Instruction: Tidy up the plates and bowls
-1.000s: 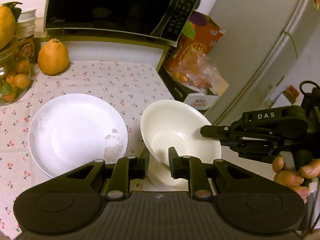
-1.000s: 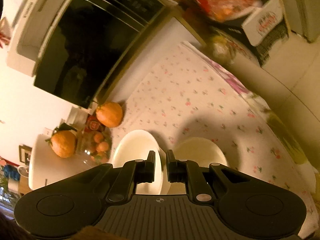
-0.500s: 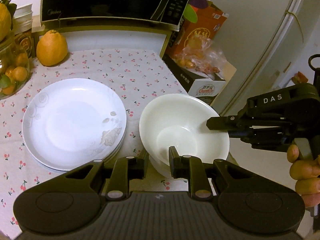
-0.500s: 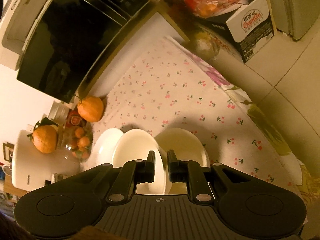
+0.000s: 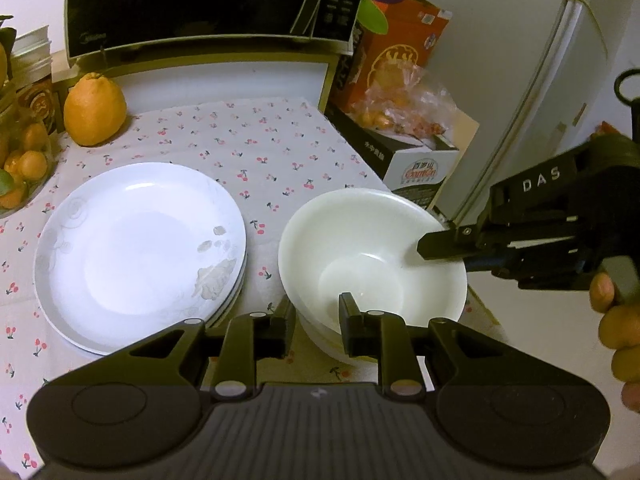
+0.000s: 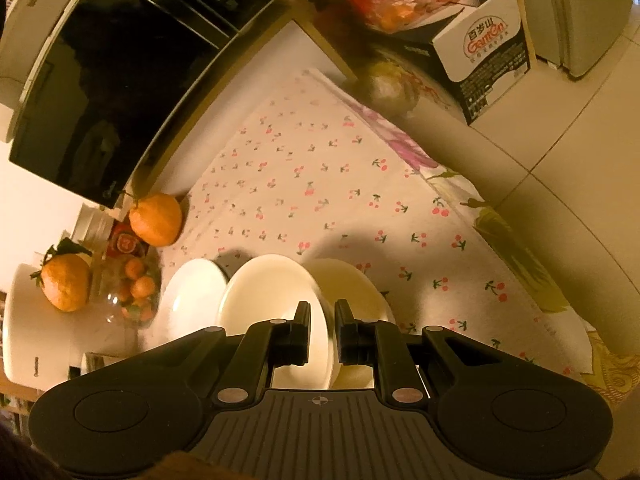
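A white bowl sits nested on another bowl near the table's right edge. My left gripper is shut on its near rim. My right gripper comes in from the right and is shut on the far-right rim. In the right wrist view the right gripper clamps the bowl's rim, with the lower bowl beside it. A stack of white plates with a faint flower pattern lies to the left; the stack also shows in the right wrist view.
A cherry-print tablecloth covers the table. A black microwave stands at the back. A large orange citrus and a glass jar of small oranges are at the left. A box of fruit and a fridge are to the right.
The bowl has come down from a tilted, lifted pose to sit level on the lower bowl. Both grippers moved with it and kept hold of the rim.
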Demonstrator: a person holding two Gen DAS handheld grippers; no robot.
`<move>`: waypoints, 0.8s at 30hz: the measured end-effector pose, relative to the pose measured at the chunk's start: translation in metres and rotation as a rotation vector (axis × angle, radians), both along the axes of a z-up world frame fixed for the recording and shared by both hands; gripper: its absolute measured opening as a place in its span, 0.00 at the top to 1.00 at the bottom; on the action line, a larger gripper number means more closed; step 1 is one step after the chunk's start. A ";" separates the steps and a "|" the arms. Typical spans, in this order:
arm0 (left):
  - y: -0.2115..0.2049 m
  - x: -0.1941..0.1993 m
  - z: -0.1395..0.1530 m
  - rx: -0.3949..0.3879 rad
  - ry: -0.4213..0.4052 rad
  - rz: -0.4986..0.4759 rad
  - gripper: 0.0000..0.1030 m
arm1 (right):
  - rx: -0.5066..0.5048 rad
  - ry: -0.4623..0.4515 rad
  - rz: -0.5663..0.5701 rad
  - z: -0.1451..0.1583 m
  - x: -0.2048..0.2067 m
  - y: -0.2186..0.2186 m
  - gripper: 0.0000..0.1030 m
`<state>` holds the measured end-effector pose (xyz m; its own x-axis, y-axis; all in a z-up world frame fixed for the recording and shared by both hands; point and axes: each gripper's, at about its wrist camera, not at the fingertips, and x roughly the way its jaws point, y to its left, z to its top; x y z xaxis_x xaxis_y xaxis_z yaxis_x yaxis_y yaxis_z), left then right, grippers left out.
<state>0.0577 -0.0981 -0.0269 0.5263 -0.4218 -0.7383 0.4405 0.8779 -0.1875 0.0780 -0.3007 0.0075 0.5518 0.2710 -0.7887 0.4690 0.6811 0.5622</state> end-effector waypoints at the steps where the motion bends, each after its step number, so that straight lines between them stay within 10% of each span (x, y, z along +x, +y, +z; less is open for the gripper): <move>1: -0.001 0.001 -0.001 0.004 0.001 -0.001 0.80 | -0.003 0.004 0.000 -0.001 0.000 0.000 0.86; 24: -0.009 0.002 -0.012 0.028 0.005 -0.016 0.78 | -0.076 0.049 0.028 -0.009 0.004 0.000 0.85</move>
<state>0.0595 -0.1067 -0.0385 0.5157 -0.4091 -0.7527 0.4533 0.8759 -0.1655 0.0820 -0.3003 -0.0011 0.5049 0.2241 -0.8335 0.4751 0.7341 0.4852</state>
